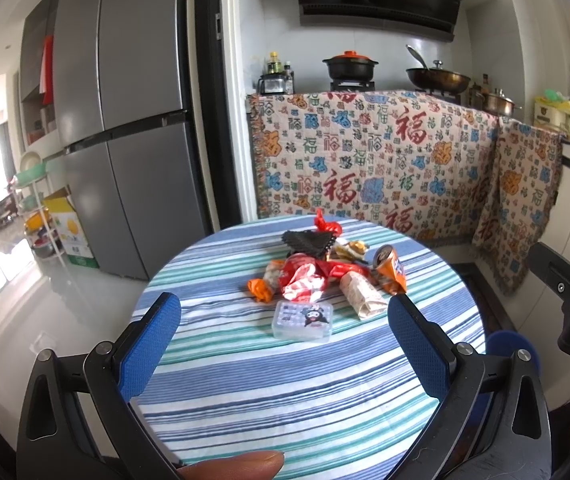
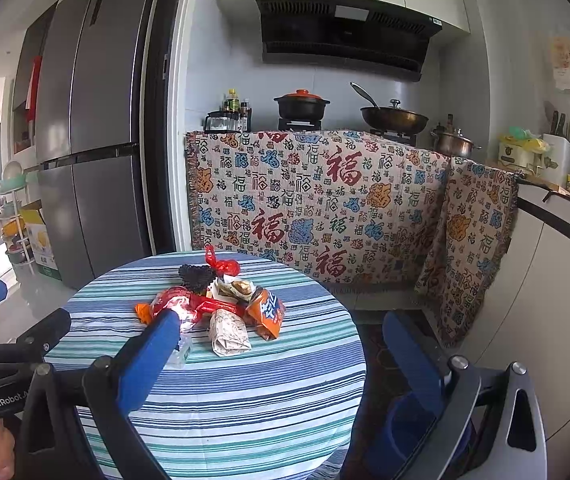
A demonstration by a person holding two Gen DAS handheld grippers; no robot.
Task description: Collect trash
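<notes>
- Trash pile [image 1: 317,272] sits in the centre of the left wrist frame, on the far half of the round striped table [image 1: 245,380]: red wrappers, an orange packet [image 1: 393,276], a paper-wrapped roll [image 1: 363,294], a dark mesh piece [image 1: 309,242].
- A clear box [image 1: 303,320] lies just in front of the pile.
- Left gripper [image 1: 285,320] is spread wide, empty, held above the near table, aimed at the box.
- Right gripper [image 2: 281,344] is also wide and empty, at lower centre of its frame.
- A blue bin [image 2: 409,436], lower right, looks like the place for the trash.
- Step, as I judge it: the approach, with nothing picked yet.
- Next move calls for lowering onto one piece and closing squarely; the loose wrappers may slip.
</notes>
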